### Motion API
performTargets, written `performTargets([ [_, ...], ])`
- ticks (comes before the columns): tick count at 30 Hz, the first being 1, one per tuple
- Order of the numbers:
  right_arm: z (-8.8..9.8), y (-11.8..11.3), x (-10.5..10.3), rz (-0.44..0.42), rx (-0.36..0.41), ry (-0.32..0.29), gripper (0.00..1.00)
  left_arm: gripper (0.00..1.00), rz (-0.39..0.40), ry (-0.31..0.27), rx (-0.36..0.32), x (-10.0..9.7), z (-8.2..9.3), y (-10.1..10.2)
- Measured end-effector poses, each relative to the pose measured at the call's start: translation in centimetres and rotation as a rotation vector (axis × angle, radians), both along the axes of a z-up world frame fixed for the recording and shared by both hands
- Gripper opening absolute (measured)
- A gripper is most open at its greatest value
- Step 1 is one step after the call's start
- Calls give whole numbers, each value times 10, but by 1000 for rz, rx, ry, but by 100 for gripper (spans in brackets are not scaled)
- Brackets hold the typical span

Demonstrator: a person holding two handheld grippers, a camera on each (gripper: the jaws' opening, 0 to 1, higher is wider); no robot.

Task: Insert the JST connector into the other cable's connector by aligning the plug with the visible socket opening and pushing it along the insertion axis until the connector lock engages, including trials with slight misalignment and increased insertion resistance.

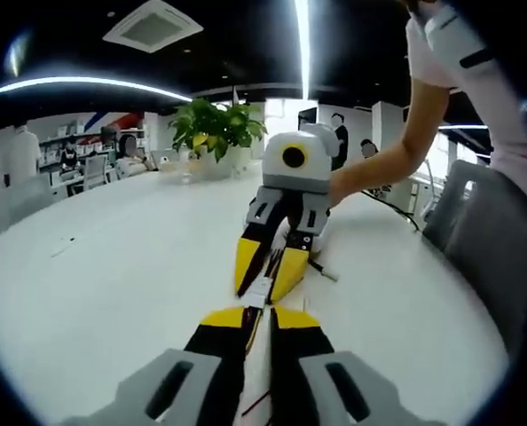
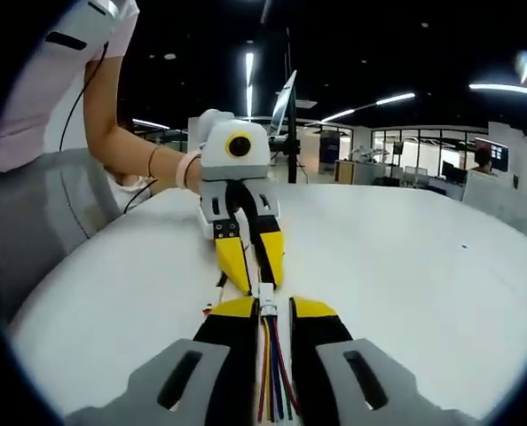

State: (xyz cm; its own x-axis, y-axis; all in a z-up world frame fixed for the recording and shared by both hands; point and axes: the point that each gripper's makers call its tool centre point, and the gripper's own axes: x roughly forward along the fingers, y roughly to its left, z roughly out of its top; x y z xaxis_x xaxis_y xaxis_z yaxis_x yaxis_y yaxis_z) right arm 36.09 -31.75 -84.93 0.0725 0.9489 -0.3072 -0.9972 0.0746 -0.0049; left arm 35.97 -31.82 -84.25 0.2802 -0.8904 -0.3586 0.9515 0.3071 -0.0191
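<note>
Over the white table (image 1: 113,266) my two grippers point tip to tip. The left gripper (image 1: 259,314) is shut on a cable whose thin red and black wires (image 1: 256,401) run back between its jaws. Facing it, the right gripper (image 1: 261,288) is shut on a cable of several coloured wires (image 2: 272,373). Small white connector housings (image 2: 266,297) sit in the gap between the two pairs of yellow fingertips, touching each other. Whether they are fully seated I cannot tell. From the right gripper (image 2: 268,311), the left gripper (image 2: 260,282) is directly ahead.
A person's forearm (image 1: 379,169) holds the right gripper, and a hand (image 2: 170,169) holds the left. Grey chair (image 1: 494,240) stands at the table edge. A potted plant (image 1: 215,133) is at the far end. People sit at desks (image 1: 77,164) in the background.
</note>
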Motion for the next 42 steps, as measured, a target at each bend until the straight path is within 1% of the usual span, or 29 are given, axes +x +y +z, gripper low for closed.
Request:
performTargets([
  [3,1,-1,0,-10,0,8,15,10,4,8,1,0,0,-1],
  [6,4,-5,2,-21,4,10,16,12,6,5,16,0,-1,1],
  [8,9,-9,4,-29,16,11,17,13,12,4,30,1,-2,3],
  [11,19,-12,6,-44,40,18,17,15,25,15,29,-1,1,5],
  [15,31,-18,3,-47,55,12,16,17,38,7,36,-7,7,6],
  [18,35,-25,-2,-46,33,6,17,18,56,5,23,-8,14,7],
  [21,37,-32,-8,-32,17,-3,15,19,47,-4,38,-14,16,7],
  [23,39,-37,-15,-20,7,-6,15,19,36,-3,35,-19,19,5],
  [24,41,-39,-18,-15,14,4,15,19,27,-4,33,-22,21,4],
  [26,47,-40,-26,-4,55,54,14,19,20,-4,35,-26,22,3],
  [29,46,-45,-33,3,39,49,13,19,22,-2,26,-29,26,1],
  [32,43,-48,-40,24,23,48,14,19,21,-10,42,-30,26,1],
  [34,35,-51,-43,35,-10,42,14,19,20,-6,44,-31,25,1],
  [35,28,-54,-43,30,-43,29,14,19,19,-5,48,-31,25,1],
  [36,25,-56,-41,16,-59,27,15,19,20,-5,48,-31,24,1],
  [42,19,-59,-53,42,-62,45,14,19,22,2,35,-32,25,-3],
])
